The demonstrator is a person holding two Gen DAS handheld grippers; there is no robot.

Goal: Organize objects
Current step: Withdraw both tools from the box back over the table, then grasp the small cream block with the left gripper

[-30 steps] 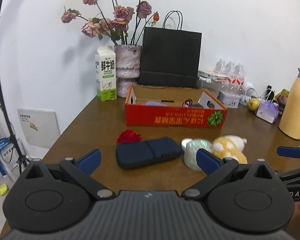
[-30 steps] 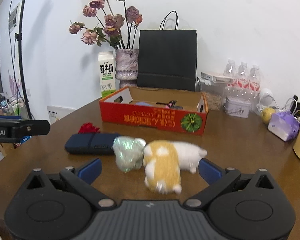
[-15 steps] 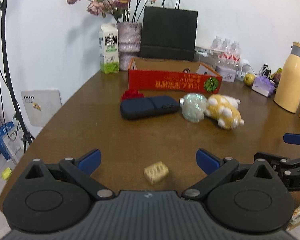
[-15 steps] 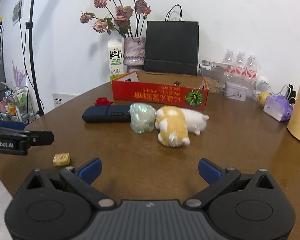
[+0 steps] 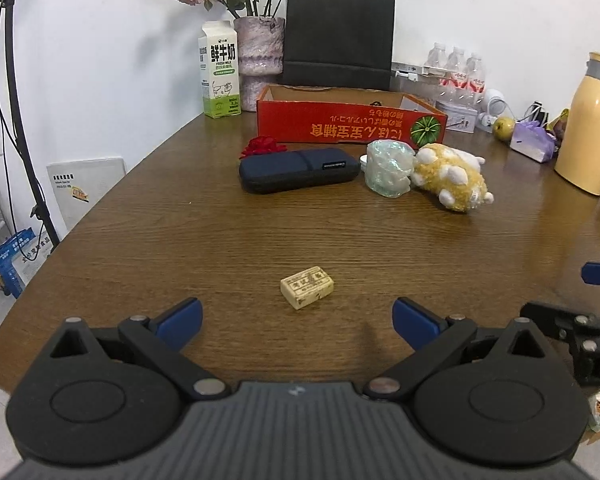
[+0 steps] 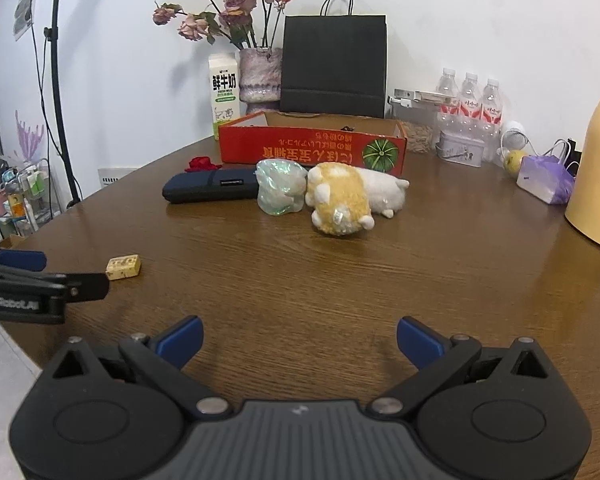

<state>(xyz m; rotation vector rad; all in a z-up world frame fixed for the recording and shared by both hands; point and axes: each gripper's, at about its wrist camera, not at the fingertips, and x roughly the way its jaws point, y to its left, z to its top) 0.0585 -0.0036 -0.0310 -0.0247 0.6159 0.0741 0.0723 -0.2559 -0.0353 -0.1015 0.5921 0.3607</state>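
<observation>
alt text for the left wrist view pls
The open left gripper hovers over a wooden table, a small tan block lying just ahead of it. Farther back sit a dark case, a plush toy and a red box.

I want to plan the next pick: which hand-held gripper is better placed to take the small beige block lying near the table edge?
Probably the left. The left hand-held gripper is open with the block just ahead between its fingers. The right hand-held gripper, also open, faces bare table; the block lies far to its left.

beige block point(image 5: 307, 292) flat, alone near table edge | navy case point(image 5: 299, 169), iridescent wrap point(image 5: 388, 173), plush point(image 5: 450, 178) (touching row) before red box point(image 5: 350, 124)
</observation>
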